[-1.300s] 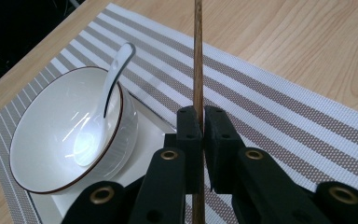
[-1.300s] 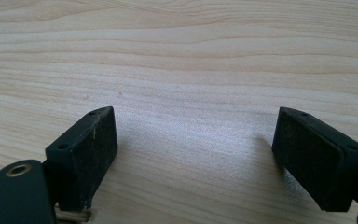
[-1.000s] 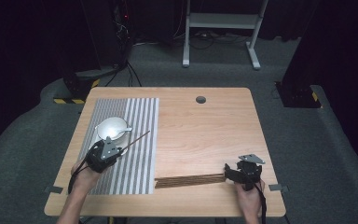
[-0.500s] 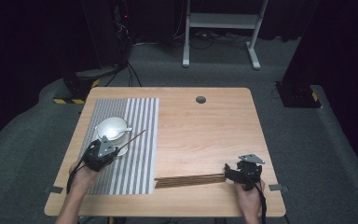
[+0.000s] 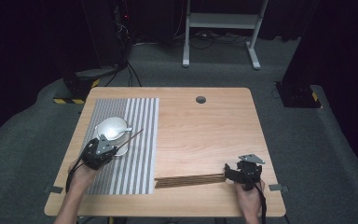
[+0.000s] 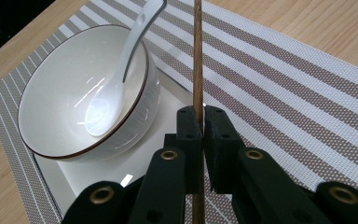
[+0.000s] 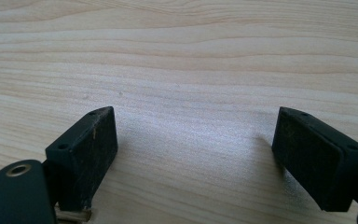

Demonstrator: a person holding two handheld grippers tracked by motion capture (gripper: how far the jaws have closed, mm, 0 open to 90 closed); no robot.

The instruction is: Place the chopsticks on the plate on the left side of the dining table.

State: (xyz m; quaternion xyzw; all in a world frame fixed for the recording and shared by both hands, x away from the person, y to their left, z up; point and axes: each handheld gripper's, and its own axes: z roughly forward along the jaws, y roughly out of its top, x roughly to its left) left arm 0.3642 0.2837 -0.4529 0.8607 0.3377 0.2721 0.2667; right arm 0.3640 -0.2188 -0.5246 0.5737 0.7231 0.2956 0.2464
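Note:
My left gripper [image 6: 200, 121] is shut on a thin brown chopstick [image 6: 197, 56], which runs straight out past the jaws over the striped placemat [image 6: 307, 93]. Just left of it stands a white bowl [image 6: 51, 107] with a white spoon [image 6: 121, 70] in it, on a white square plate [image 6: 116, 168]. In the high view the left gripper [image 5: 103, 148] hovers by the bowl [image 5: 112, 127], the chopstick [image 5: 131, 136] pointing up and right. My right gripper [image 7: 196, 154] is open above bare wood; in the high view the right gripper [image 5: 235, 173] sits at the right end of a bundle of brown sticks [image 5: 191, 179].
The wooden table [image 5: 205, 130] has a round hole [image 5: 200, 99] near its far edge. A white stand [image 5: 223, 28] and dark equipment lie on the floor beyond. The placemat [image 5: 135, 140] covers the table's left part.

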